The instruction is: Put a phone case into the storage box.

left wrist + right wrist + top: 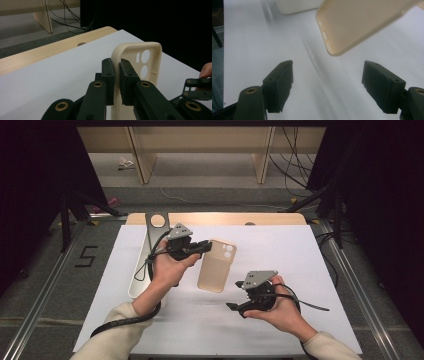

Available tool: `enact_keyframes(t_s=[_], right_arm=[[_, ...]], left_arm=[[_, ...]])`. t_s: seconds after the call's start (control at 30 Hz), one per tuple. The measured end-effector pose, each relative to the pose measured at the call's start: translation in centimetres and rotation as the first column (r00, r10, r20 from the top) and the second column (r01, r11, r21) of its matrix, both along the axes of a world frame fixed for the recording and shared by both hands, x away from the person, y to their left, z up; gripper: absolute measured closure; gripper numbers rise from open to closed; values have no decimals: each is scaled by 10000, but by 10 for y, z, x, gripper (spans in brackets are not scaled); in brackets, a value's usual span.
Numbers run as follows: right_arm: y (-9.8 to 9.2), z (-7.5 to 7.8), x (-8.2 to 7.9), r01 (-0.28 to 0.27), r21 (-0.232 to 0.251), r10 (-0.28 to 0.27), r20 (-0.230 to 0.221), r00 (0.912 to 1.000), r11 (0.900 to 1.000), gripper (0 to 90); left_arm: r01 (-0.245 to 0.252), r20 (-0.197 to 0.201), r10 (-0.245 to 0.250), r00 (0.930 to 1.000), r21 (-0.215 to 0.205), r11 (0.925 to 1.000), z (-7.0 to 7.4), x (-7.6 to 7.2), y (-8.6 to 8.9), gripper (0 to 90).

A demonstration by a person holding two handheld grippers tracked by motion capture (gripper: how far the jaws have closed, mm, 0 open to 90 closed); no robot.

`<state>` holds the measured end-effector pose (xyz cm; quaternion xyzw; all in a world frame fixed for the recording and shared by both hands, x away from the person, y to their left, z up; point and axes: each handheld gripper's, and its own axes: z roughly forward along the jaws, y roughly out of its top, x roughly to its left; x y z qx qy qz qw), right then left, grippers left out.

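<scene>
In the high view the left hand-held gripper (204, 247) sits left of centre, its jaws clamped on the upper left edge of the phone case (217, 265); the case is beige, with its camera cut-outs at the upper end, and lies just right of that gripper at the centre of the frame, above the white worktop (280, 250); whether its lower end touches the worktop cannot be told. In the left gripper view the two black jaws rise from the bottom centre and press on either side of the case's rim (117, 65); the case (140, 62) stands upright beyond them with its hollow side and three cut-outs facing the camera. The right hand-held gripper (235, 295) lies at the lower right of centre in the high view, held in the person's right hand (280, 312), apart from the case's lower right corner; its jaws stand wide open with nothing between them. In the right gripper view the smooth back of the case (362, 22) fills the upper right, tilted, clear of both jaws. A grey metal plate (145, 270) lies along the worktop's left edge, partly behind the left hand (167, 267).
</scene>
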<state>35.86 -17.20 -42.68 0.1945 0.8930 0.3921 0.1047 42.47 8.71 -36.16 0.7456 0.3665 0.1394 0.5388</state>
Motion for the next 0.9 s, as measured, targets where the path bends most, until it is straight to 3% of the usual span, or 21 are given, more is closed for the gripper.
enact_keyframes(t_s=[0.2, 0.53, 0.9], right_arm=[[-10, 0, 4, 370, 503, -362, -158, 9992, 9981, 240], [-25, 2, 7, 957, 1104, -931, -281, 9953, 9893, 223], [-40, 2, 8, 1382, 1375, -1354, -292, 9904, 9808, 217]], left_arm=[[-78, 190, 85, 9998, -375, 9993, 4, 0, 13, 829], [-155, 515, 187, 9985, -628, 9979, 12, -2, 27, 829], [-235, 811, 299, 9963, -780, 9967, 21, -2, 39, 829]])
